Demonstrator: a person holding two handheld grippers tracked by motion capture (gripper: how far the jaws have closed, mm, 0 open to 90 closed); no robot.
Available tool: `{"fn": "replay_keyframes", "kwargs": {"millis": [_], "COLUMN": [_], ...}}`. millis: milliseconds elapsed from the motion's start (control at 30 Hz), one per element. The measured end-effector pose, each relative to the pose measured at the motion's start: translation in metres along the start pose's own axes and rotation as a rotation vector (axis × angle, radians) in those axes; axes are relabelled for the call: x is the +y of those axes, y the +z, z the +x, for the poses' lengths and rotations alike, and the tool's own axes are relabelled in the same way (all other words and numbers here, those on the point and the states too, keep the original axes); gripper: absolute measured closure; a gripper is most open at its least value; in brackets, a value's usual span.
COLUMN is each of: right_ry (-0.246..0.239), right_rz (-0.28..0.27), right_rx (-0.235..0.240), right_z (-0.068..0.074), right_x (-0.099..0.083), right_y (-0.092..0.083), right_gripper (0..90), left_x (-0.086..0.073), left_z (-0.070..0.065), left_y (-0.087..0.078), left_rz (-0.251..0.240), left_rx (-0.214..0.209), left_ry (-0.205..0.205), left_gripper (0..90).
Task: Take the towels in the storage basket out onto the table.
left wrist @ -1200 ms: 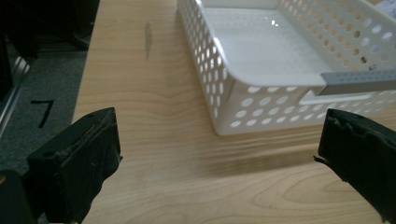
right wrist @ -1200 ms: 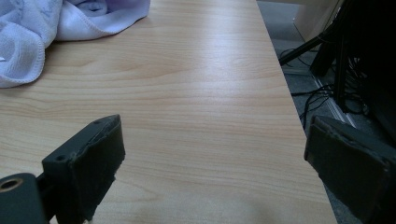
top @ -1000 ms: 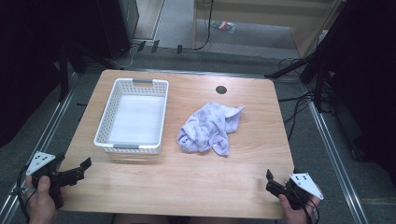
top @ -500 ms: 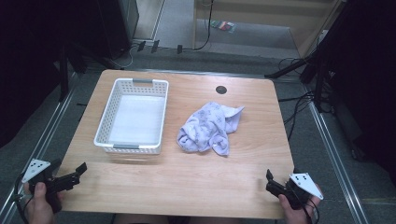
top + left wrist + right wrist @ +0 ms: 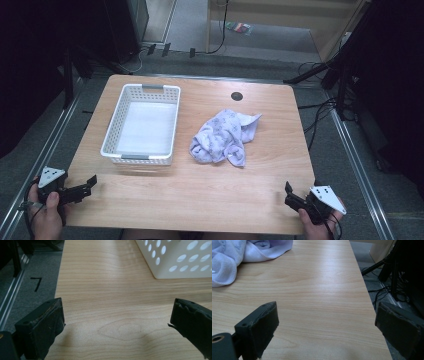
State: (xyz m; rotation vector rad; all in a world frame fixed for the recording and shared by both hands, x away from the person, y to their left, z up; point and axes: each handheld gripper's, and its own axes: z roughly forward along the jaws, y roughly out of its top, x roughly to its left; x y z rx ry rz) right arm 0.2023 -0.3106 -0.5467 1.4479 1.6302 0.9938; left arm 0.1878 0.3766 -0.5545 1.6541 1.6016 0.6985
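Two tongs low at near table corners | left tongs spread | right tongs spread

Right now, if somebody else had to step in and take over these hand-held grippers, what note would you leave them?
Left hand-held gripper: open, holding nothing, at the table's near left edge, short of the basket.
Right hand-held gripper: open, holding nothing, at the near right corner.
Cloth: crumpled on the table, right of the basket, touched by neither gripper.
Basket: white, perforated, with nothing in it.
Done: nothing that shows; the cloth lies untouched.
Left: probably grasp the cloth and put it in the basket; the right gripper looks closer to it.
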Motion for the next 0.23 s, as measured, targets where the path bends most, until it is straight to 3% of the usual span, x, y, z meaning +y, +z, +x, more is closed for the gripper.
{"fn": "replay_keyframes", "kwargs": {"millis": [167,233], "right_ry": [-0.001,-0.003], "right_rz": [0.000,0.000], "right_rx": [-0.001,-0.002], "right_z": [0.0001,0.0002], "right_x": [0.0000,0.0001], "right_y": [0.0000,0.0000], "right_gripper": [5.1,5.1], "left_x": [0.0000,-0.0005], "left_z": [0.0001,-0.0005], "left_y": [-0.0007,-0.0016], "left_rz": [0.001,-0.019], "left_rx": [-0.002,0.003], "left_ry": [0.004,0.001], "left_gripper": [0.0,0.0]}}
